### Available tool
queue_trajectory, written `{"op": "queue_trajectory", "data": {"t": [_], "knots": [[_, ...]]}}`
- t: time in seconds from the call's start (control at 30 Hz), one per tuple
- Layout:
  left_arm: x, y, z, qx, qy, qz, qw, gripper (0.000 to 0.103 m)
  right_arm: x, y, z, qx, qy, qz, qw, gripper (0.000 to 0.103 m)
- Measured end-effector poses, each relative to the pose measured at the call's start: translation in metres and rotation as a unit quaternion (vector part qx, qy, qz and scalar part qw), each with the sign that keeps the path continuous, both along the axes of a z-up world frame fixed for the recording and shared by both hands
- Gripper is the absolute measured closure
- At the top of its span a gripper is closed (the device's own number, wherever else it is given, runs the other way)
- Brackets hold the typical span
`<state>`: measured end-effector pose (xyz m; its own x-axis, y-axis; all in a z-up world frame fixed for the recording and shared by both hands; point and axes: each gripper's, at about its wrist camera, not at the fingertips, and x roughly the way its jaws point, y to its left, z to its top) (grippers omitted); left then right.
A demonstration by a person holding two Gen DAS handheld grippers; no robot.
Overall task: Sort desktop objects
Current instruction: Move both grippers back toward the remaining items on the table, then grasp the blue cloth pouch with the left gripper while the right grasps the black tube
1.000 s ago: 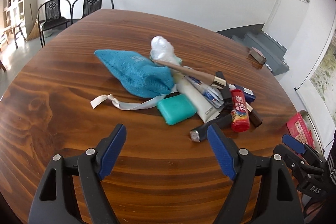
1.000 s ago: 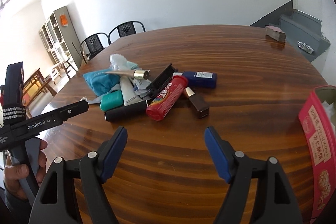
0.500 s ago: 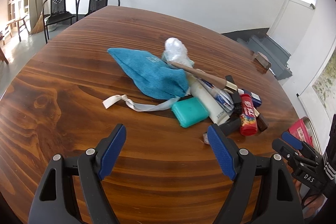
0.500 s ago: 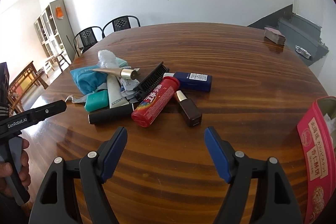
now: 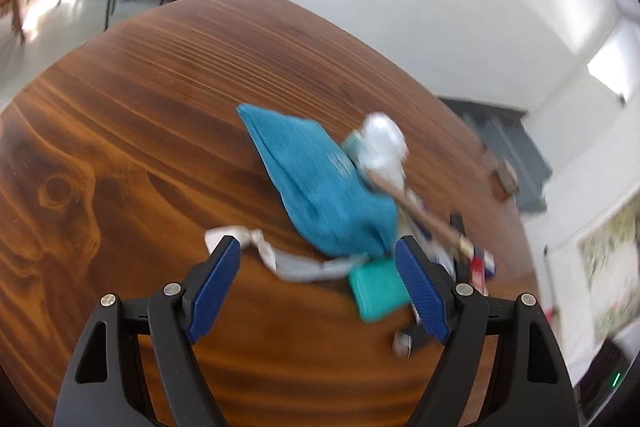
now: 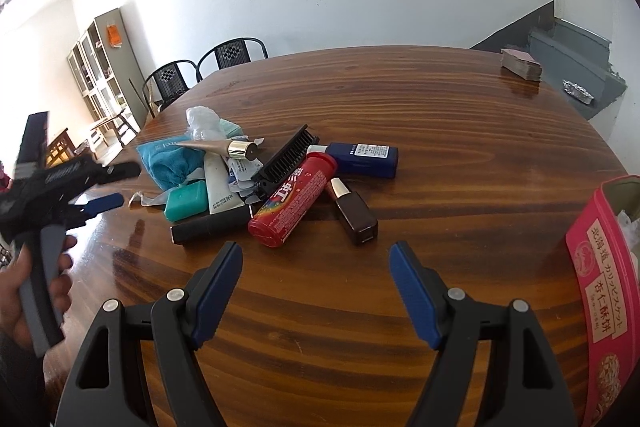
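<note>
Desktop clutter piled mid-table: blue pouch, teal soap, red tube. Left gripper jaws wide, over the pouch's ribbon, probably — blurred. Right gripper wide, empty.

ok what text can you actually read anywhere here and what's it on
"北海道" and "杏仁酥饼": pink tin.
Large white characters on the red tube: stylised, not readable.
Fine print on the blue box, white tube and blue pouch: too small.
Lettering on the left gripper: blurred.

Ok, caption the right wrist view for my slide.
Open right tongs face a toiletry pile on a wooden table, pink tin alongside.
</note>
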<state>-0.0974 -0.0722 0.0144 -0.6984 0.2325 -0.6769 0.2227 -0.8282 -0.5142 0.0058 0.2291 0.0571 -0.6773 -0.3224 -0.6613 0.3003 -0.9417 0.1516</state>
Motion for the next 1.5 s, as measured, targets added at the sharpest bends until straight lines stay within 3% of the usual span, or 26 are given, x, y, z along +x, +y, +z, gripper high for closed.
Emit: {"op": "queue_trajectory", "data": {"t": [0.2, 0.43, 0.57, 0.7, 0.83, 0.97, 1.1, 1.4, 1.5], "knots": [[-0.034, -0.004, -0.005, 0.018, 0.004, 0.031, 0.9994, 0.020, 0.003, -0.001, 0.001, 0.003, 0.010, 0.006, 1.000, 0.024], [-0.056, 0.003, -0.018, 0.052, -0.022, 0.028, 0.9980, 0.020, -0.002, 0.002, 0.000, 0.002, 0.005, 0.000, 1.000, 0.024], [-0.062, 0.008, -0.019, 0.043, -0.013, 0.022, 0.9987, 0.023, -0.012, 0.002, 0.001, 0.011, 0.000, 0.006, 1.000, 0.024], [-0.065, 0.007, -0.022, 0.038, -0.016, 0.019, 0.9989, 0.062, -0.031, 0.001, 0.001, 0.012, -0.009, 0.003, 1.000, 0.024], [-0.057, -0.007, -0.022, 0.052, -0.010, 0.013, 0.9985, 0.077, -0.044, -0.006, -0.003, 0.029, -0.016, 0.003, 0.999, 0.024], [-0.051, -0.002, -0.006, 0.016, 0.002, -0.002, 0.9999, 0.084, -0.052, -0.008, -0.011, 0.036, -0.032, 0.008, 0.999, 0.034], [-0.039, 0.002, 0.010, -0.019, 0.017, -0.010, 0.9996, 0.089, -0.050, -0.008, -0.014, 0.042, -0.031, 0.014, 0.999, 0.034], [0.030, -0.019, 0.047, -0.087, 0.054, 0.013, 0.9947, 0.090, -0.043, -0.014, -0.011, 0.034, -0.026, 0.031, 0.999, 0.034], [0.043, -0.020, 0.048, -0.101, 0.047, 0.011, 0.9938, 0.090, -0.041, -0.016, -0.012, 0.033, -0.026, 0.037, 0.998, 0.034]]}}
